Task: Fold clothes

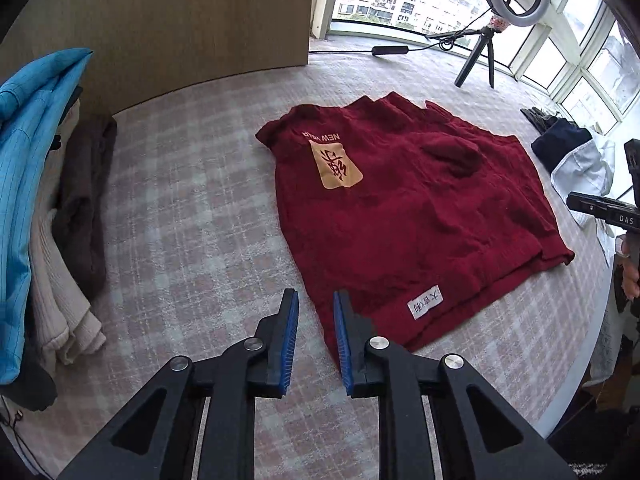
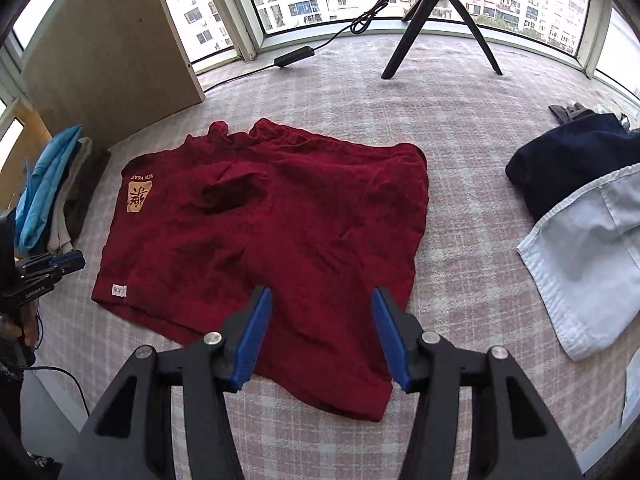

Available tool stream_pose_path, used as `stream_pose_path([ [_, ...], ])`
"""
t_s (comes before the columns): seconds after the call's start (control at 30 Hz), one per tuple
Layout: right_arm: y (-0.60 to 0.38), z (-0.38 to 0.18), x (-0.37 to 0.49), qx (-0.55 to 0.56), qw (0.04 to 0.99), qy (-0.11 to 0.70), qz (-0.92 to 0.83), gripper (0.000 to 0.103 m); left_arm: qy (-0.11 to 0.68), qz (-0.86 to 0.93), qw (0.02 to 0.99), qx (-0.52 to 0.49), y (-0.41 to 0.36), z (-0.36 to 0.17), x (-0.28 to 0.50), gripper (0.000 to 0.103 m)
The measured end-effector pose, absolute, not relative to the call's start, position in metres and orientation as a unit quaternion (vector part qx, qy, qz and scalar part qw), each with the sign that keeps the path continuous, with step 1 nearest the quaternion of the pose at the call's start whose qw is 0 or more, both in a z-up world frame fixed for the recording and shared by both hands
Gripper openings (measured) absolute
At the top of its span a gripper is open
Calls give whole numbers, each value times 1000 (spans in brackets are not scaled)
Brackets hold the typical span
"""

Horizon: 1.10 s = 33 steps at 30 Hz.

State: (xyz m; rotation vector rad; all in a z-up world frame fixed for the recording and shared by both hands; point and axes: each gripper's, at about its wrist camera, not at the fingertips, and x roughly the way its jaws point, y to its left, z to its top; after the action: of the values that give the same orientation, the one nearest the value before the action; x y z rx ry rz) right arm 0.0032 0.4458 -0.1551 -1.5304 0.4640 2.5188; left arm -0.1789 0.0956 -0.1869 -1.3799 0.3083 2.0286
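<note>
Blue-padded jaws on both tools stand apart and hold nothing. The right gripper (image 2: 322, 332) hangs directly over the near hem of the dark red knitted garment with the tan printed patch (image 2: 264, 236), one pad above the cloth and the other at its near right edge, so this hand looks the closer of the two to a grasp. The left gripper (image 1: 316, 334) sits just off the garment's near left corner, beside the small white sewn label (image 1: 426, 303); its left pad is over bare checked pink-and-white bed cover (image 1: 180, 208), its right pad at the hem.

The garment lies flat and crumpled in the middle of the cover, its long axis running away from both tools toward the window side, collar end far, hem end near. A fold would likely need each tool to pinch one hem corner and carry it toward the collar.

Stacked folded clothes, blue on top (image 1: 28, 160), lie at the cover's left edge; a navy and white heap (image 2: 580, 208) lies at the right edge
</note>
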Motion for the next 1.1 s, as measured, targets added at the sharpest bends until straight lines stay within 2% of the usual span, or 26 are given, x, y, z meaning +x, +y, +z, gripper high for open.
stream_pose_path([
  [0.07, 430, -144, -19, -503, 53, 142, 851, 46, 130, 779, 325, -521, 105, -187, -203, 17],
  [0.1, 420, -140, -30, -499, 37, 138, 855, 42, 143, 781, 323, -515, 111, -188, -214, 17],
  [0.13, 409, -138, -40, -497, 21, 137, 857, 33, 154, 782, 323, -511, 117, -190, -224, 17],
  [0.2, 381, -138, -61, -497, -19, 138, 857, 28, 167, 780, 331, -505, 128, -195, -241, 17],
  [0.3, 333, -151, -92, -507, -72, 137, 848, 28, 187, 772, 346, -500, 142, -203, -259, 17],
  [0.53, 247, -203, -135, -547, -138, 79, 822, 27, 205, 756, 368, -501, 164, -221, -282, 17],
  [0.57, 243, -209, -135, -555, -141, 75, 817, 21, 199, 757, 371, -499, 165, -221, -285, 16],
  [0.63, 237, -221, -136, -568, -147, 67, 807, 7, 184, 760, 378, -496, 164, -219, -293, 4],
  [0.93, 245, -224, -127, -559, -157, 79, 810, 0, 131, 775, 339, -516, 137, -210, -323, 3],
  [1.0, 247, -223, -128, -565, -153, 81, 807, 0, 119, 771, 336, -528, 129, -206, -312, 3],
  [1.1, 265, -213, -119, -562, -134, 104, 809, 2, 160, 773, 344, -509, 123, -193, -268, 5],
])
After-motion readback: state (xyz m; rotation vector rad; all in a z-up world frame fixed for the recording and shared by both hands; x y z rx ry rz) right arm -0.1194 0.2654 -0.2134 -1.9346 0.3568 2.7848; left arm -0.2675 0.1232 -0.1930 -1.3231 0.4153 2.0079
